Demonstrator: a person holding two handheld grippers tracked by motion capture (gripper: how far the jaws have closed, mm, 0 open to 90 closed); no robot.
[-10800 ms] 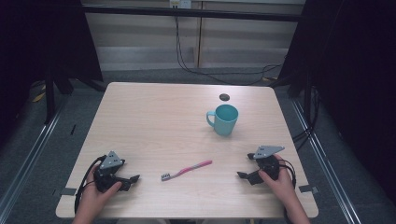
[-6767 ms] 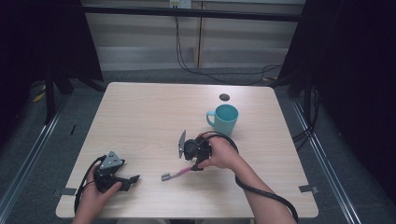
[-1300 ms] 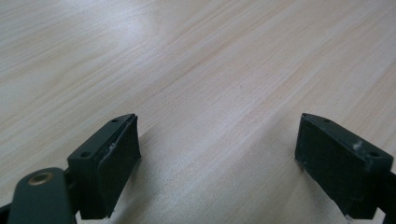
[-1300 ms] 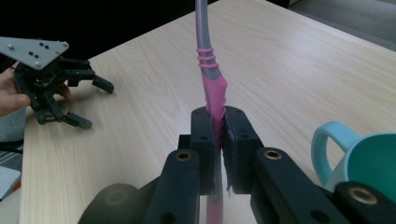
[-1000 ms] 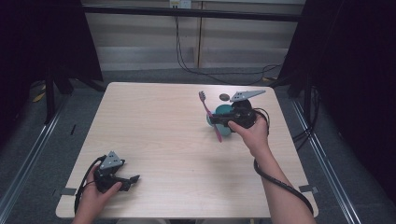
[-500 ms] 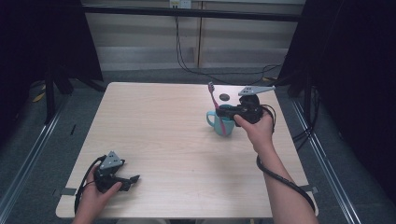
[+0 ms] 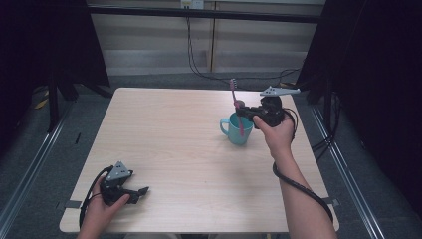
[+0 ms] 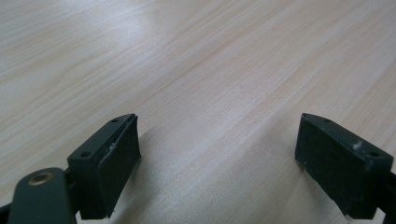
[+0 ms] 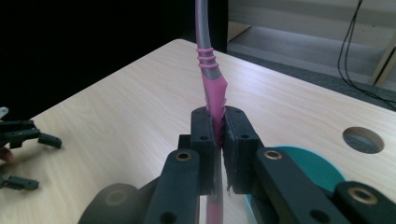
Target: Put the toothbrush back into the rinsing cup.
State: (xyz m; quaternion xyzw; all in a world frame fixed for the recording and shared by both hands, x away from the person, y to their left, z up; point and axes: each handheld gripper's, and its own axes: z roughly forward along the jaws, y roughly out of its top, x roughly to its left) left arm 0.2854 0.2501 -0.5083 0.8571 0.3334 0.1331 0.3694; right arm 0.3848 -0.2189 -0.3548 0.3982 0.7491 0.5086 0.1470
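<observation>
Toothbrush (image 7: 237,110) is held clamped upright between the right gripper (image 9: 217,140) fingers directly over the teal mug (image 7: 238,130), release into it being judged outstanding, while the left gripper (image 8: 219,163) fingers are spread wide, empty.

Both grippers are matte black w/ a grey three-cornered plate on top. Left gripper (image 7: 142,190) has flat rectangular pads (image 8: 122,156), small screw holes along the jaw edges and a brass-ish rivet at the link. Right gripper (image 9: 217,149) is the same build: chunky black links w/ brass-coloured pivots. Black cable loops off each one. Forearms bare, no sleeves.
</observation>
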